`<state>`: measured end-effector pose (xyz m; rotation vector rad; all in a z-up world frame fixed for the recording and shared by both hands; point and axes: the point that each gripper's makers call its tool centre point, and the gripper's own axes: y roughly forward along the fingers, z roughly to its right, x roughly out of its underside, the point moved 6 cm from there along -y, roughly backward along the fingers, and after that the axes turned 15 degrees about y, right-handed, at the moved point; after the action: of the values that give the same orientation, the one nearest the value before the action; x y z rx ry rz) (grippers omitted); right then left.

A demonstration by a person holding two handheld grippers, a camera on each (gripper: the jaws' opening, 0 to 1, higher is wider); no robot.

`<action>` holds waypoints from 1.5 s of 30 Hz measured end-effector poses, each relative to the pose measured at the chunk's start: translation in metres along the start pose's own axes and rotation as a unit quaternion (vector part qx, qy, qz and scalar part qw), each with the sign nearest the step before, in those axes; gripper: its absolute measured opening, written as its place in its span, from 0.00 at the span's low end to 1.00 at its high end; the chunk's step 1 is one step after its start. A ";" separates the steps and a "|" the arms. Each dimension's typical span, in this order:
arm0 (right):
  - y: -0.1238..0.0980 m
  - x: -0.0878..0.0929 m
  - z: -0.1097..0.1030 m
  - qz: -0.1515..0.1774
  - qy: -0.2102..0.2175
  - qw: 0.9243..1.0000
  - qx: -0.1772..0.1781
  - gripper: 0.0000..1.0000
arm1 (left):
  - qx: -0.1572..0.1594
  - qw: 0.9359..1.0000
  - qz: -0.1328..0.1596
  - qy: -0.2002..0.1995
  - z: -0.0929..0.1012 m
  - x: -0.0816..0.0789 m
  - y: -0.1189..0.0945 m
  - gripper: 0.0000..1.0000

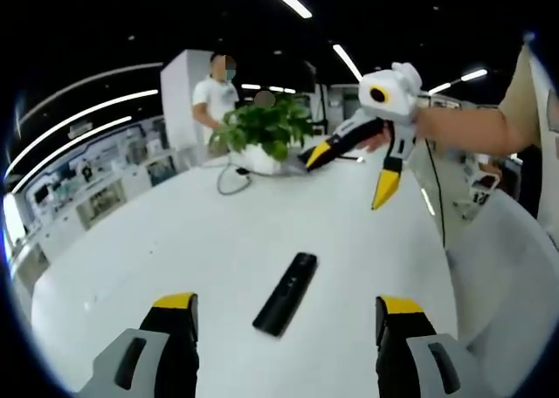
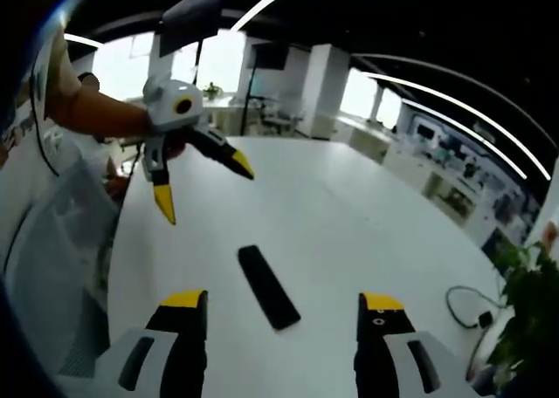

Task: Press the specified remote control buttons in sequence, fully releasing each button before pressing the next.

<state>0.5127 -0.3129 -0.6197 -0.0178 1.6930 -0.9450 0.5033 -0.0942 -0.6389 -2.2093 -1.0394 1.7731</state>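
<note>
In the left gripper view, I see my left hand-held gripper [image 1: 288, 319] with its two yellow-tipped jaws spread wide apart at the bottom of the picture, holding nothing. The black remote control [image 1: 286, 293] lies flat on the white desk [image 1: 175, 241], between and just ahead of those jaws, touching neither, its long axis running diagonally. Beyond it, the right hand-held gripper [image 1: 349, 171] hangs above the desk, held in a person's hand [image 1: 376, 139], its jaws spread and empty, well apart from the remote. A potted green plant [image 1: 262, 132] stands at the far side of the desk, with a grey cable [image 1: 231, 180] beside its white pot. A person in a white shirt [image 1: 212, 101] stands behind the plant. In the right gripper view, I see my right hand-held gripper [image 2: 281, 315] with jaws spread wide and empty. The remote control [image 2: 268, 286] lies on the desk [image 2: 349, 215] between and just ahead of the jaws, clear of both. The left hand-held gripper [image 2: 205, 188] hovers above the desk farther on, jaws spread, holding nothing. The plant's leaves [image 2: 528, 293] and the cable [image 2: 467, 306] show at the right edge.
</note>
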 end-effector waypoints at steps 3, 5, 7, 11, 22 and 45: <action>0.004 0.001 0.004 -0.003 0.003 1.000 -0.001 0.67 | 0.001 1.000 -0.002 -0.001 -0.002 0.002 0.004 0.86; 0.006 0.002 0.006 -0.006 0.003 1.000 -0.001 0.67 | 0.004 1.000 -0.004 0.000 -0.003 0.002 0.006 0.86; 0.008 0.002 0.008 -0.008 0.005 1.000 0.000 0.67 | 0.005 1.000 -0.006 0.001 -0.004 0.003 0.009 0.86; 0.013 0.000 0.012 -0.008 0.008 1.000 0.000 0.67 | 0.002 1.000 -0.004 -0.003 -0.011 0.002 0.013 0.86; 0.024 -0.005 0.017 -0.007 0.012 1.000 -0.005 0.66 | 0.007 1.000 -0.005 -0.001 -0.025 0.002 0.021 0.85; 0.047 0.011 0.029 -0.040 0.017 0.999 -0.014 0.63 | 0.034 0.999 -0.018 -0.018 -0.028 0.012 0.052 0.84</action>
<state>0.5537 -0.3028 -0.6570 -0.0887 1.7467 -0.9855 0.5513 -0.1178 -0.6657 -2.1138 -1.0049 1.8100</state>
